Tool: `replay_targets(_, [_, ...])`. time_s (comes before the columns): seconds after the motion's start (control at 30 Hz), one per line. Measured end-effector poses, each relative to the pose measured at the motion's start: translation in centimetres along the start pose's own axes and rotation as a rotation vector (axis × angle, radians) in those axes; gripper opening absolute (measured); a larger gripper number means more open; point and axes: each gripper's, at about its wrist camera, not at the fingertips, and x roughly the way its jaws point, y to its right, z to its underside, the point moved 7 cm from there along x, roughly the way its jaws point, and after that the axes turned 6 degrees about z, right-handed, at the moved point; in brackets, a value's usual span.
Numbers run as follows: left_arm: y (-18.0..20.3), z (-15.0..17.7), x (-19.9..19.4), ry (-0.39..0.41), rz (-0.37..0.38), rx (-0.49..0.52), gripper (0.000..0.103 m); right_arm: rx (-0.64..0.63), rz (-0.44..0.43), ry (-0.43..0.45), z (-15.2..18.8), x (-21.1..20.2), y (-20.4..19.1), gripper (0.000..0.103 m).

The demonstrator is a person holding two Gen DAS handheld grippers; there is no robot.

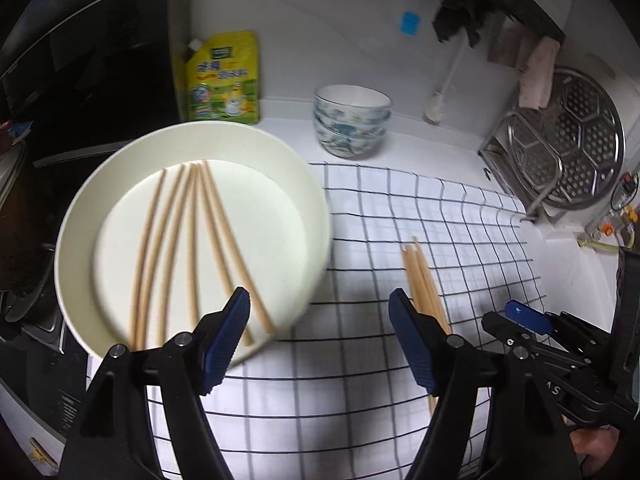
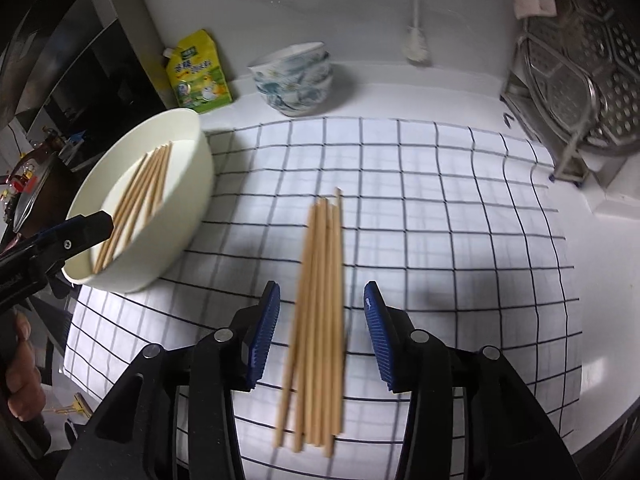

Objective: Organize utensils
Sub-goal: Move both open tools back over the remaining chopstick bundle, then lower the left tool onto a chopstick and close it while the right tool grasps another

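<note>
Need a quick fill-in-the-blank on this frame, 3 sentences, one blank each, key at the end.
1. The loose chopsticks fanned out by the left gripper lie in a white ____.
2. The bundle of chopsticks in front of the right gripper rests on a ____ cloth.
3. The patterned bowls sit ____ inside one another.

Missing words: bowl; checked; stacked

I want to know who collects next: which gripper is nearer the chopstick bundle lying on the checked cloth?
Right. The right gripper hangs directly over the chopstick bundle, open jaws straddling it. The left gripper is off to its side, by the white bowl.
</note>
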Motion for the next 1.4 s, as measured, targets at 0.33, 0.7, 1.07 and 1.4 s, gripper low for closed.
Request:
replay_targets(0.33, [3.2, 1.7, 2.6, -0.052, -0.003, 0.02, 0.08, -0.003, -0.002, -0.07, 2.3, 2.9, 2.4, 0.046])
replay_targets(0.7, [3.8, 3.9, 5.2, -0.115, -0.029, 0.021, 0.082, -0.038, -0.006, -0.104, 3.9, 5.9, 2.6, 0.046])
replay_targets(1.07, [4.3, 5.2, 6.7, -0.155, -0.042, 0.027, 0.082, -0.06, -0.006, -0.092, 4.1, 6.3, 2.6, 0.046])
replay_targets(1.4, [5.1, 6.1, 7.3, -0.175, -0.043, 0.023, 0.082, -0.08, -0.006, -0.078, 4.2, 6.1, 2.9, 0.046])
